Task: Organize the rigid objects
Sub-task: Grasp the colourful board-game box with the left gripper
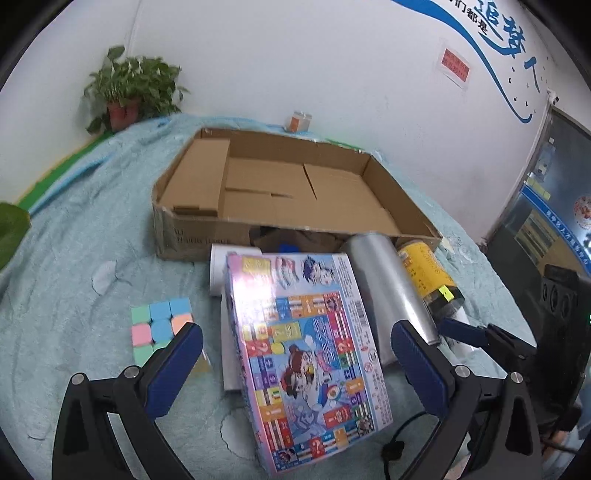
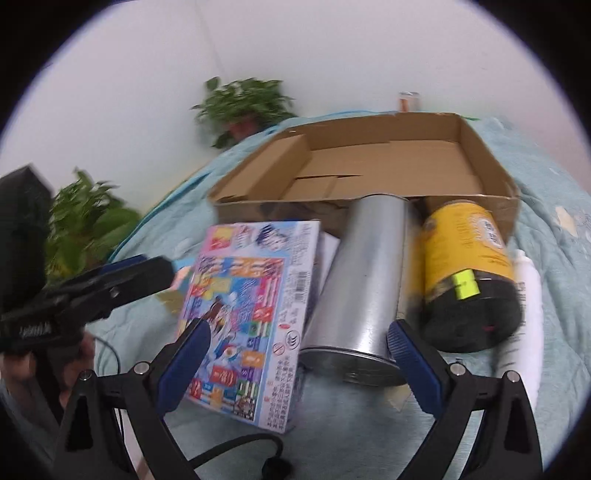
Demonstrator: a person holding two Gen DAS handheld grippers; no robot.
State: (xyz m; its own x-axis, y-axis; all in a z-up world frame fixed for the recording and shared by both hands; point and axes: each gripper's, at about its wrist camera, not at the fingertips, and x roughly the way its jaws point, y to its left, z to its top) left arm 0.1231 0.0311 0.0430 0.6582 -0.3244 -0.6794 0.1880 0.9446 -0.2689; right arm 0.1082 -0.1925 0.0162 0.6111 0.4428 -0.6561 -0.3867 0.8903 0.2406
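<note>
**Two tools spread wide over a cluttered blanket, cardboard tray waiting behind**

A light-blue blanket (image 1: 74, 229) is covering the tabletop, and a shallow open cardboard tray (image 1: 280, 192) is lying on it toward the wall; faint print is showing on its near outer wall, too blurred to read. Large blue Chinese lettering (image 1: 506, 33) is running across the white wall in the left wrist view only, with a small red notice (image 1: 455, 65) beneath it, not legible.

Just in front of the tray, a colourful board-game box (image 1: 310, 354) is lying propped at a tilt over white items; its face is showing cartoon figures, question-mark squares, a barcode and dense Chinese print, unreadable here. Beside it on its right, a silver metal canister (image 1: 388, 291) is lying on its side, touching a yellow-labelled jar (image 1: 428, 277) with a dark lid end and a small neon-green tag. The right wrist view is showing a white bottle (image 2: 524, 314) beyond the jar with small black print.

A pastel puzzle cube (image 1: 159, 325) is sitting left of the game box, partly hidden by a finger of the left tool (image 1: 295, 354), and visible clearly only from the left wrist. The left tool's fingers are standing wide apart, straddling the game box without touching it. The right tool (image 2: 297, 347) is likewise spread, its fingers flanking the canister's near end and the box's edge.

Two potted plants (image 2: 243, 103) (image 2: 85, 221) are standing at the far left. A black cable (image 2: 236, 446) is trailing across the blanket near the tools.
</note>
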